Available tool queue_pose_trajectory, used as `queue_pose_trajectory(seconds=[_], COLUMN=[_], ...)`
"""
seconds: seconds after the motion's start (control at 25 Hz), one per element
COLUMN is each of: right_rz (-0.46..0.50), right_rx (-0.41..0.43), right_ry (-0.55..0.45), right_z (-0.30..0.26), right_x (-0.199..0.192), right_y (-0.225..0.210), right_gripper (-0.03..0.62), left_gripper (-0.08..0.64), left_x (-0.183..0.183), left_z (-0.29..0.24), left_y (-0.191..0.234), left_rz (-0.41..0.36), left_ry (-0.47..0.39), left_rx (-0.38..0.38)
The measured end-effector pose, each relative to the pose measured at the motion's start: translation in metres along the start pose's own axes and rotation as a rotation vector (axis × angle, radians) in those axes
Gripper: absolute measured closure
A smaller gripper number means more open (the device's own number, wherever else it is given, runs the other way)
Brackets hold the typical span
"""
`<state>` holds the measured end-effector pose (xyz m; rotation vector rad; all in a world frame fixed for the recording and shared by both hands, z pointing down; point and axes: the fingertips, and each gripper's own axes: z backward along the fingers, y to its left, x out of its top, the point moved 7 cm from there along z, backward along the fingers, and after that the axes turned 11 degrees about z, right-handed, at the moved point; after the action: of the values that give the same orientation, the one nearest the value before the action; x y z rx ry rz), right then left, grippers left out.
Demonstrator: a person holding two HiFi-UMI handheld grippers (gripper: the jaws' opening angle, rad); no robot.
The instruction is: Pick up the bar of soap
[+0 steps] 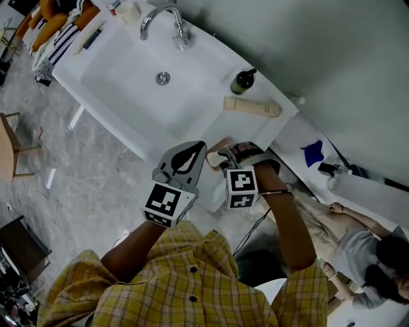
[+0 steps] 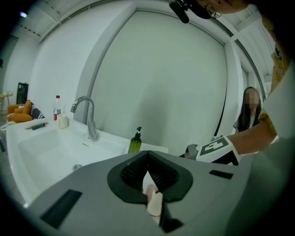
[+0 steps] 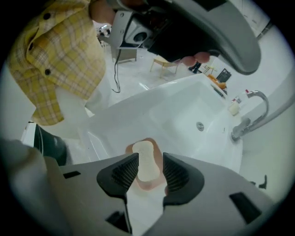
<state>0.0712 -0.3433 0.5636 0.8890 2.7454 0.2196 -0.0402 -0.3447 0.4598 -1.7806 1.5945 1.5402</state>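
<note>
1. Right gripper (image 3: 146, 168): at the near right corner of the counter (image 1: 214, 59). Its jaws stand apart, one on each side of the bar of soap (image 3: 144, 162), and I cannot tell whether either pad touches it.
2. Bar of soap: cream, waisted, lying in a pink soap dish (image 3: 148, 186) at the near right corner, just inside the near edge.
3. Left gripper (image 2: 147, 154): just beside the right one at the near edge. Its pads meet at the tips and carry nothing. A cream and pink patch shows in the slit below them.
4. Basin (image 1: 124, 73): white, sunk in the middle of the counter, with a metal drain (image 1: 163, 78) at its centre.
5. Tan oblong item (image 1: 252, 106): flat along the far edge, toward the right end.
6. Green pump bottle (image 1: 243, 81): upright, just beside the tan item at the far edge.
7. Faucet (image 1: 163, 18): chrome, arched, at the middle of the far edge.
8. Small bottles (image 1: 126, 9): at the far left corner.
</note>
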Motion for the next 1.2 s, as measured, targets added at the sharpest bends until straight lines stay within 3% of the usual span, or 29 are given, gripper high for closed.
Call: queue_pose_trajectory(seconds=[0.12, 0.36, 0.76, 1.04, 1.2], right_rz=[0.061, 0.139, 0.168, 0.181, 0.152], right_rx=[0.116, 0.181, 0.303, 0.298, 0.247], right_ry=[0.016, 0.045, 0.079, 0.060, 0.047], right_z=[-0.022, -0.048, -0.074, -0.076, -0.071], right_x=[-0.003, -0.008, -0.012, -0.013, -0.015], right_y=[0.005, 0.003, -0.002, -0.007, -0.008], right_gripper=[0.382, 0.380, 0.380, 0.380, 0.381], left_gripper=[0.548, 0.548, 0.548, 0.548, 0.548], left_x=[-0.001, 0.001, 0.005, 0.005, 0.005], left_z=[-0.004, -0.012, -0.021, -0.029, -0.028], left_y=[0.004, 0.013, 0.029, 0.031, 0.027], left_rz=[0.005, 0.015, 0.036, 0.046, 0.034], left_ry=[0.017, 0.038, 0.050, 0.065, 0.073], left_rx=[-0.005, -0.016, -0.017, -0.028, -0.032])
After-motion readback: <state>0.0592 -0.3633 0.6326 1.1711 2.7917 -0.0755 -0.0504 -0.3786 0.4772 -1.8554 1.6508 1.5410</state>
